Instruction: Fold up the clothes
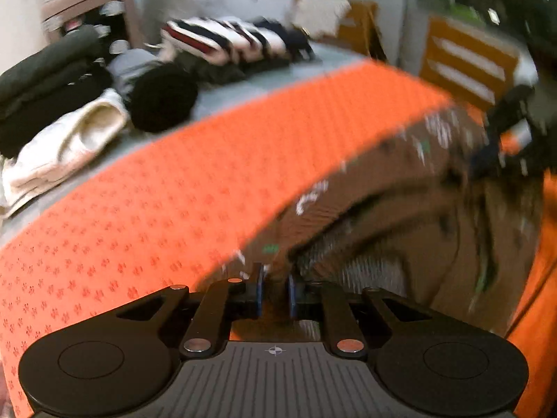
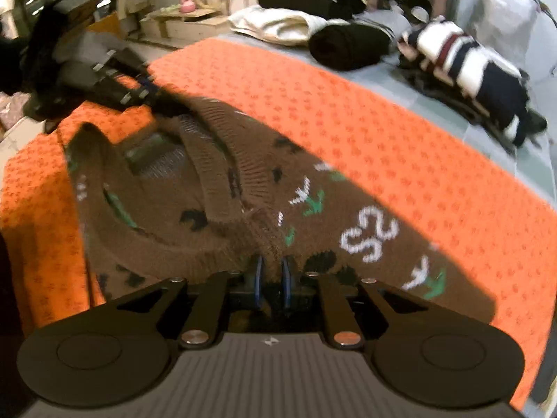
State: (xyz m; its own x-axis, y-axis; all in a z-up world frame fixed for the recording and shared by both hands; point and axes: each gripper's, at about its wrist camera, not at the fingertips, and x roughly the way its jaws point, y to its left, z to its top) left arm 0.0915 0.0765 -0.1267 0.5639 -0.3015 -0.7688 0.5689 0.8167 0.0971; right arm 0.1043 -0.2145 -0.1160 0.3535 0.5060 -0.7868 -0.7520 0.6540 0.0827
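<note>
A brown knit sweater (image 2: 222, 202) with white, green and black motifs lies bunched on an orange patterned mat (image 2: 383, 132). My right gripper (image 2: 271, 271) is shut on the sweater's near edge. My left gripper (image 1: 275, 287) is shut on another edge of the same sweater (image 1: 400, 209), which stretches between the two. In the right wrist view the left gripper (image 2: 146, 92) shows at the far left end of the sweater. In the left wrist view the right gripper (image 1: 494, 153) shows at the sweater's far right end. Both views are motion-blurred.
The orange mat (image 1: 174, 191) covers a grey bed (image 1: 243, 94). Behind it lie folded clothes: dark green stack (image 1: 45, 80), cream garment (image 1: 69, 146), black roll (image 1: 163, 101), striped sweater (image 1: 226, 40). An orange drawer unit (image 1: 466, 62) stands at the right.
</note>
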